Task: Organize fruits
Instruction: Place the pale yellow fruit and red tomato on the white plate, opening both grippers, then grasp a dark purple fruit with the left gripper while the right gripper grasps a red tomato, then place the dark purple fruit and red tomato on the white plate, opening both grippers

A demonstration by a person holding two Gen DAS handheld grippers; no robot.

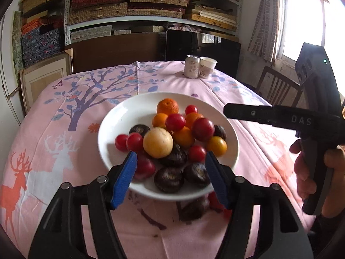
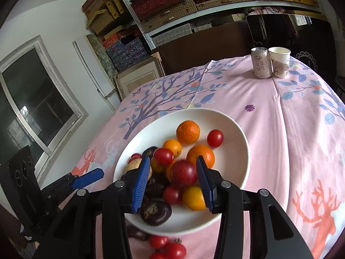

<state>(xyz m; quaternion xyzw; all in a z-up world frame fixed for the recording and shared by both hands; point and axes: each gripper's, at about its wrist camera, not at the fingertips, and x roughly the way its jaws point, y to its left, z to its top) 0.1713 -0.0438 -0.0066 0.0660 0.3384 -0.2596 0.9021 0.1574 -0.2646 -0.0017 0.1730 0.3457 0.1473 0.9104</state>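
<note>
Shelves full of flat boxes stand behind a table with a pink cloth with trees and deer [image 1: 64,116]. Near its front edge sits a round white plate [image 1: 120,116] piled with oranges, red tomatoes and dark chestnuts [image 1: 169,179] (a few lie off the plate). Both tongs, left gripper [image 1: 171,172] and right gripper [image 2: 172,182], hang released above the pile, holding nothing.

The counter [image 2: 269,116] is covered by a pink cloth printed with trees and deer. A white round plate [image 2: 235,168] heaped with fruit is set on it; loose red tomatoes [image 2: 170,249] lie just beside its near rim. A drink can [image 2: 261,63] and paper cup [image 2: 279,64] stand touching at the far edge.
</note>
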